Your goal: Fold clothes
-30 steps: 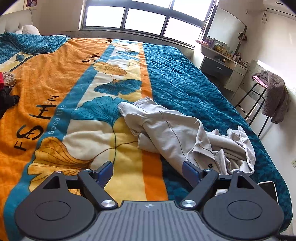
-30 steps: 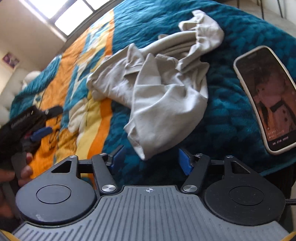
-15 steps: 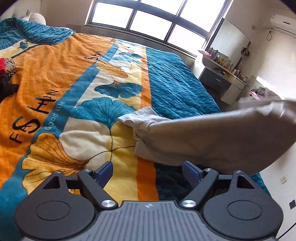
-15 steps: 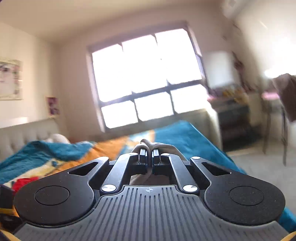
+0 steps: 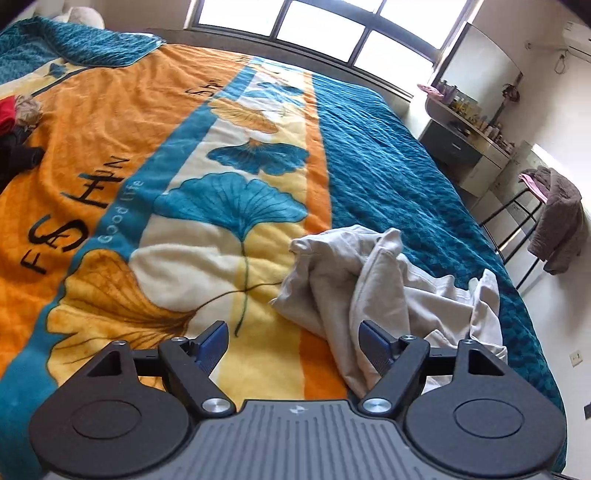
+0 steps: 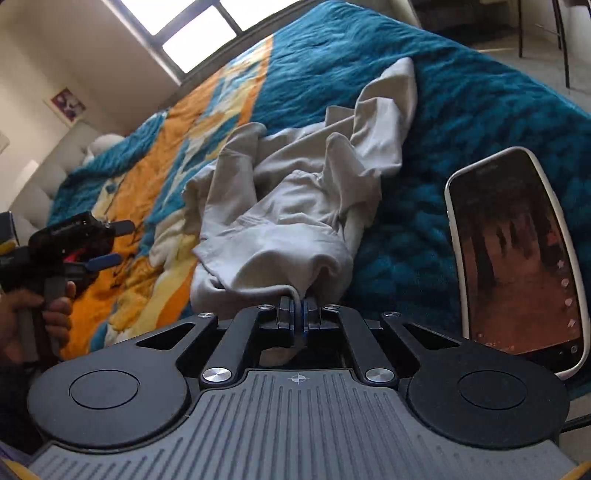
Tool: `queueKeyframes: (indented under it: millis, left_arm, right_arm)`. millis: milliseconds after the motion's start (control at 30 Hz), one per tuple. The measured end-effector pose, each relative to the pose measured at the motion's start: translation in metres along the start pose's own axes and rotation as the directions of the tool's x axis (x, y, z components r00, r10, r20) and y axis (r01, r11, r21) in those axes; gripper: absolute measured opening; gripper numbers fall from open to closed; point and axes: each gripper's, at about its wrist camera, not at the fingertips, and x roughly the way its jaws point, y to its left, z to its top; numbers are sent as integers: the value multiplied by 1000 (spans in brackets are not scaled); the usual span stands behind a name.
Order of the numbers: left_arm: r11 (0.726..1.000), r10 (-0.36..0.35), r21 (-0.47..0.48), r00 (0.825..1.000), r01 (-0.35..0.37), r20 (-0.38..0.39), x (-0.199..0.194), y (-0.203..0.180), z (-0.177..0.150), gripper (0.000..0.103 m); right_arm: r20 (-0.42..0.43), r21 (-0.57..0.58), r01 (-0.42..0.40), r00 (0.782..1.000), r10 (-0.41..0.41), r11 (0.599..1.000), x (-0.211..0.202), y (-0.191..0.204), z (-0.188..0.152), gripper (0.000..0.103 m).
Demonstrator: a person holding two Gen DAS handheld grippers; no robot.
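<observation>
blanket (image 5: 122, 122) orange band: big black letters "FAS HHN", partly creased | blanket teal stripe: small pale "Good life" | further up the orange band: black "Sp…", rest lost in folds | phone (image 6: 517, 258) screen: nothing legible | left gripper (image 6: 88, 243) body: lettering too small to read

Bed blanket (image 5: 369, 155), crumpled beige garment (image 6: 295, 206), phone (image 6: 517, 258), dark clothes (image 5: 14, 155)

A home bedroom is seen: a wide bed (image 5: 388, 155) covered by an orange-and-teal blanket (image 5: 110, 122). Beyond the bed a large window (image 5: 317, 26) is set; to its right a cluttered dressing table (image 5: 465, 122) and a clothes-draped chair (image 5: 554, 218) are placed.
</observation>
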Motion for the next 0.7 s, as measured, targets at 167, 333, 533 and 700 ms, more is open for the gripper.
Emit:
queueKeyframes:
  millis: [167,333,533,700]
  left_arm:
    - [999,-48,10,997,49,-68,49,-21,14,59]
    - [997,-71,27,992,74,-101,67,-32,8,60]
    - [998,-47,31,992,51,-119,73,-33,4,61]
    - [999,-39,27,993,42,-114,72,-29,4,62]
  right_arm:
    - [23,45,-12,1000,11,999,5,0,-11,9]
    - [107,27,36,993,-38,999,-11,4,-36,32]
    - [97,101,-26,995,16,995,-4,0,-49,38]
    - [158,92,8,987,-23,996,-7,5,-54,9]
